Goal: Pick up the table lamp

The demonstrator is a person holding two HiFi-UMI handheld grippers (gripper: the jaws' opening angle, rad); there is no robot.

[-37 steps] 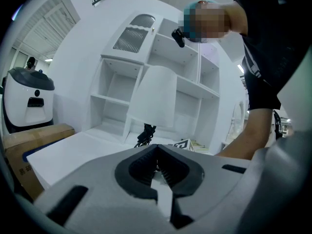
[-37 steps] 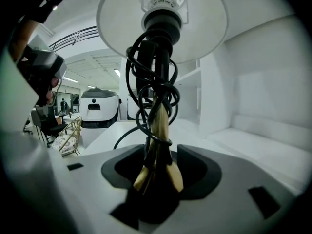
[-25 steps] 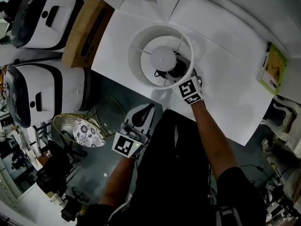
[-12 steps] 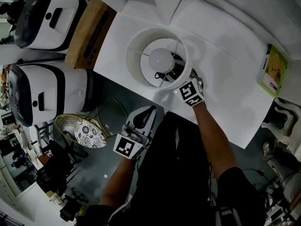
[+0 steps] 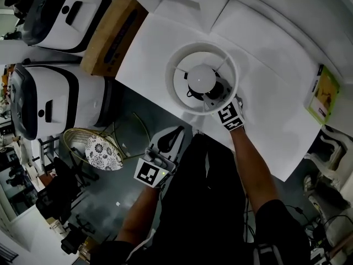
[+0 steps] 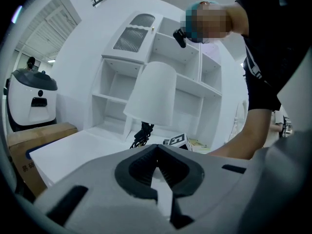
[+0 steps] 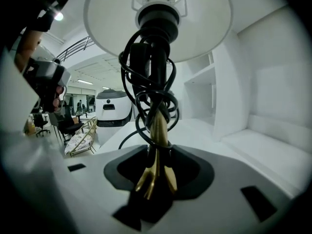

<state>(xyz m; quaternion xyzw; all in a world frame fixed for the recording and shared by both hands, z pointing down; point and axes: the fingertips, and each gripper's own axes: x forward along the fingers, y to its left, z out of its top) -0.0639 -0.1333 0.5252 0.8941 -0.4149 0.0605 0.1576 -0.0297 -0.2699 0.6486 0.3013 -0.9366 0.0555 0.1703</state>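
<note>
Your right gripper (image 7: 157, 152), its jaws just closing, clamps the gold stem of the table lamp (image 7: 157, 126); your left gripper (image 6: 157, 152) is clenched, empty.

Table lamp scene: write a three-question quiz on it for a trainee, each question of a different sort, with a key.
1. True or false: the left gripper holds the table lamp.
2. What stands between the jaws of the right gripper? A: the lamp's shade. B: the lamp's gold stem. C: a cardboard box.
3. Fill the gap: a black ____ is wound round the lamp's stem below the shade.

Key: 1 false, its jaws are together on nothing; 2 B; 3 cord.
</note>
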